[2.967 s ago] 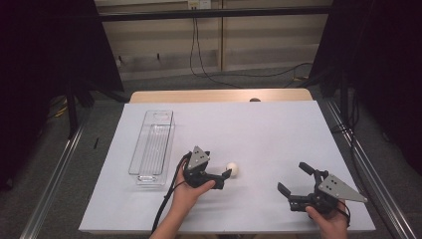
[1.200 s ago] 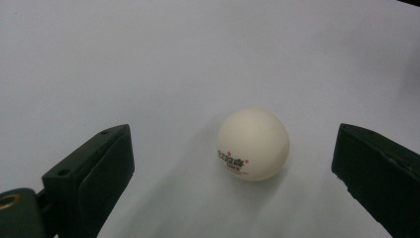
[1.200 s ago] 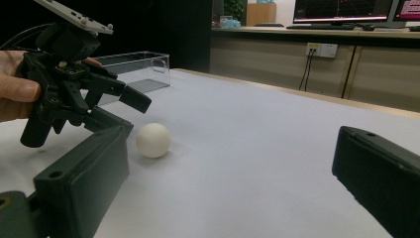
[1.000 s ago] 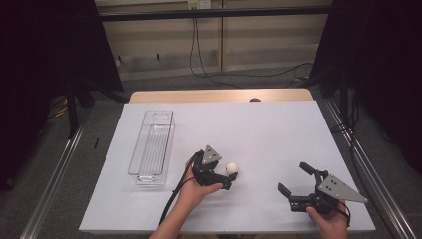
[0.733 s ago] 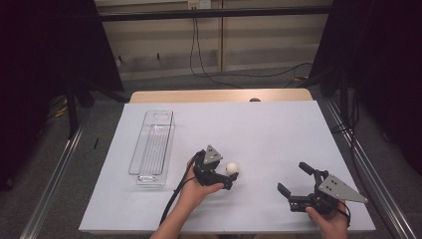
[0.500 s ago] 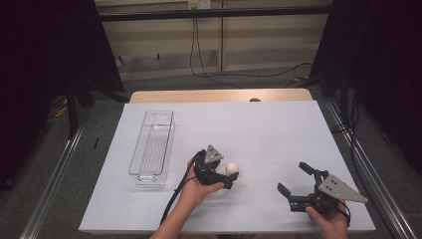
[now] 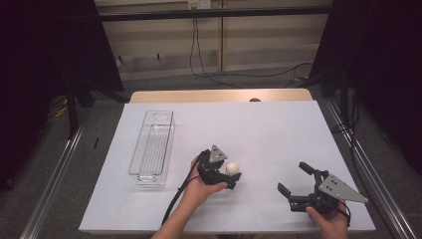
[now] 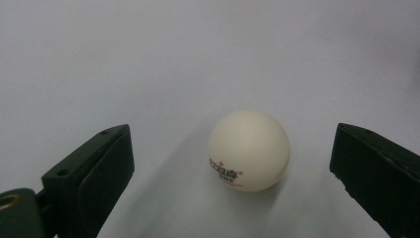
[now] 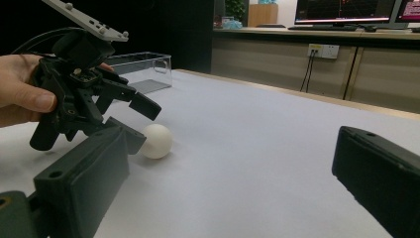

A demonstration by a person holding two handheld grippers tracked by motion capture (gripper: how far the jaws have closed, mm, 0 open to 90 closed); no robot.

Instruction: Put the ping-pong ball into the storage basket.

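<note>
A white ping-pong ball [image 7: 232, 168] with a small red and black print rests on the white table [image 7: 268, 129]. My left gripper [image 7: 235, 177] is open around the ball [image 8: 249, 150], one jaw on each side, neither touching it. Far to the right, near the front edge, my right gripper [image 7: 293, 184] is open and holds nothing. In the right gripper view the ball [image 9: 157, 141] lies between the left gripper's [image 9: 134, 115] spread jaws.
A clear, long plastic bin [image 7: 153, 146] stands on the left part of the table. Metal rails run along both sides of the table. A cable trails from the left gripper toward the front edge.
My left gripper has crept a little to the right and closer to the ball, so its jaws now flank it. The ball and the right gripper have stayed put.
</note>
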